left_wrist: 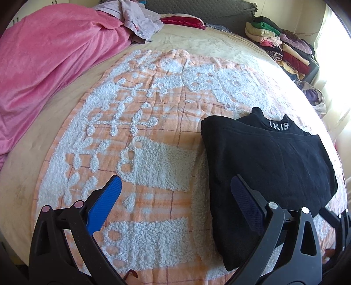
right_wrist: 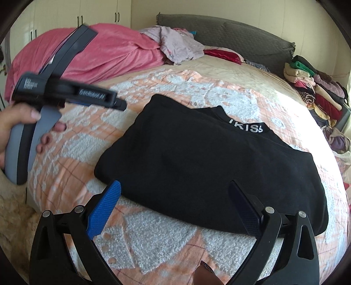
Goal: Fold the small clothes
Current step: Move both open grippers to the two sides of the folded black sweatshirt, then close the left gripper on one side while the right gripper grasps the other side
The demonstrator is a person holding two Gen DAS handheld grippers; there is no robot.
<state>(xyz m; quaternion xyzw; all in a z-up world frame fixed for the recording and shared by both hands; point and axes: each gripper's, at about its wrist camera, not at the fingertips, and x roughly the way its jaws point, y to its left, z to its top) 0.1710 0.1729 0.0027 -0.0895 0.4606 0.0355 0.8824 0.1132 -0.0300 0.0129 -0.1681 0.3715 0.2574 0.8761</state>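
Two handheld grippers hover above a bed covered by an orange-and-white tufted blanket [left_wrist: 140, 140]. Left gripper [left_wrist: 175, 197]: its blue-padded fingers [left_wrist: 105, 203] stand spread apart, released, with nothing between them; only blanket shows in the gap, and the right-hand finger overlaps the near edge of the garment in this view (whether it touches the cloth cannot be told). Right gripper [right_wrist: 175, 197]: fingers [right_wrist: 103, 210] likewise spread wide and empty, poised at the near hem of the garment.

Folded black cloth garment with a white-lettered waistband [right_wrist: 197, 166]: lies flat on the blanket, folded into a rough rectangle, the lettered band at its 12 o'clock edge. In the left wrist view it sits at 3 o'clock of the frame centre; in the right wrist view it fills the centre.

Person's hand [right_wrist: 15, 127]: at 9 o'clock in the right wrist view, wrapped around the grey handle of the left gripper's body, which is motion-blurred.

Surroundings: crumpled pink plush blanket [left_wrist: 48, 61] at 10 o'clock; pale lilac crumpled clothing [left_wrist: 140, 19] at 12 o'clock beside a red cushion [left_wrist: 184, 22]; grey quilted headboard [right_wrist: 230, 35] beyond; stack of folded multicoloured clothes [left_wrist: 285, 46] at 2 o'clock, at the bed's far edge.
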